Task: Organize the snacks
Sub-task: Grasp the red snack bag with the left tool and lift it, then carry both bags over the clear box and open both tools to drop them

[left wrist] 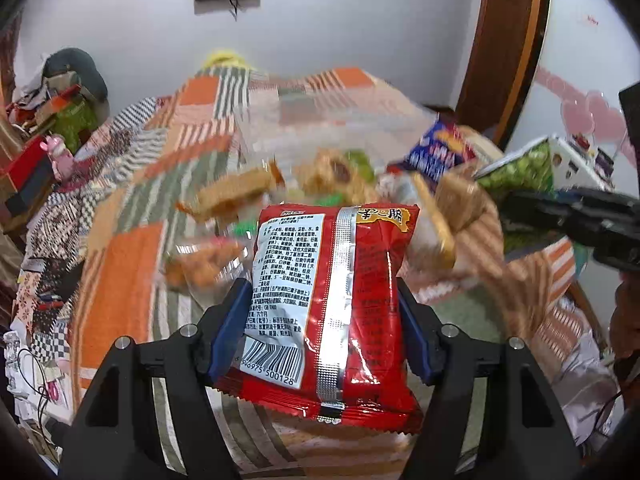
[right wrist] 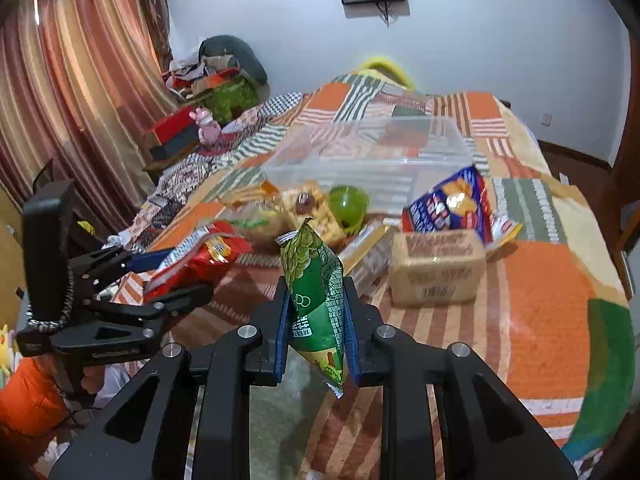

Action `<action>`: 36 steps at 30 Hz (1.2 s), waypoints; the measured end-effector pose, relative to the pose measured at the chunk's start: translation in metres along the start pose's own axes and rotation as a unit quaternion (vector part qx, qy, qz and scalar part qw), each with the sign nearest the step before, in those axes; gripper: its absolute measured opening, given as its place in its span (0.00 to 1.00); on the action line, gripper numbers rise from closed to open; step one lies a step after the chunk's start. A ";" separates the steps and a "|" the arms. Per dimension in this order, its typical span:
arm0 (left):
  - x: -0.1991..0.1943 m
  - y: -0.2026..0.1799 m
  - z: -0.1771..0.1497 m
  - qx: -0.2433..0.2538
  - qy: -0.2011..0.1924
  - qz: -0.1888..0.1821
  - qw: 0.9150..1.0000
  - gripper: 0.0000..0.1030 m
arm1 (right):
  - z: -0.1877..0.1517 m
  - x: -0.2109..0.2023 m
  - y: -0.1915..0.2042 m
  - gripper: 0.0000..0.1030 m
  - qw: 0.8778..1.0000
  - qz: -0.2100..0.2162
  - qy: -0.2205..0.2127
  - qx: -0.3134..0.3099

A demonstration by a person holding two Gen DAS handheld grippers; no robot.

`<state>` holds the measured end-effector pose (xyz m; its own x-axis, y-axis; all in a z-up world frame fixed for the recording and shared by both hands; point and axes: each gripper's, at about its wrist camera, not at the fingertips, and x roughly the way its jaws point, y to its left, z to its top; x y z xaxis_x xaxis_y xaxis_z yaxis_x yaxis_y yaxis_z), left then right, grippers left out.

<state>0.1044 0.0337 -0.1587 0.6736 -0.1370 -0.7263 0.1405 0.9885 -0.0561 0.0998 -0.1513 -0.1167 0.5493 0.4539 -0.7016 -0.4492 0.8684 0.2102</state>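
Two hand-held grippers clamped: left (left wrist: 324,320) on red packet (left wrist: 332,280), right (right wrist: 316,320) on green packet (right wrist: 318,292).

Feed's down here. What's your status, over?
Left gripper shut on red packet. Right gripper shut on green packet. Clear bin empty beyond snack pile; nothing blocking.

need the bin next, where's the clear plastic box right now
In the right wrist view the clear plastic box sits on the patchwork bedspread, upper centre, just behind the snack pile and the blue snack bag.
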 end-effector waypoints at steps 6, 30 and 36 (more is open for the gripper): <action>-0.019 -0.004 0.026 -0.009 -0.042 0.004 0.999 0.66 | 0.017 -0.009 -0.003 0.20 1.000 -0.006 -0.029 -0.006; 0.049 0.012 0.146 -0.028 -0.074 0.030 0.996 0.67 | 0.114 0.035 -0.057 0.20 0.995 -0.060 -0.083 -0.004; 0.088 0.022 0.170 -0.041 -0.047 0.030 0.998 0.67 | 0.129 0.067 -0.073 0.20 0.996 -0.064 -0.054 0.003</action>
<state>0.2908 0.0328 -0.1074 0.7443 -0.0781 -0.6633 0.0398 0.9966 -0.0726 0.2602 -0.1581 -0.0910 0.6749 0.3578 -0.6454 -0.3662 0.9217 0.1281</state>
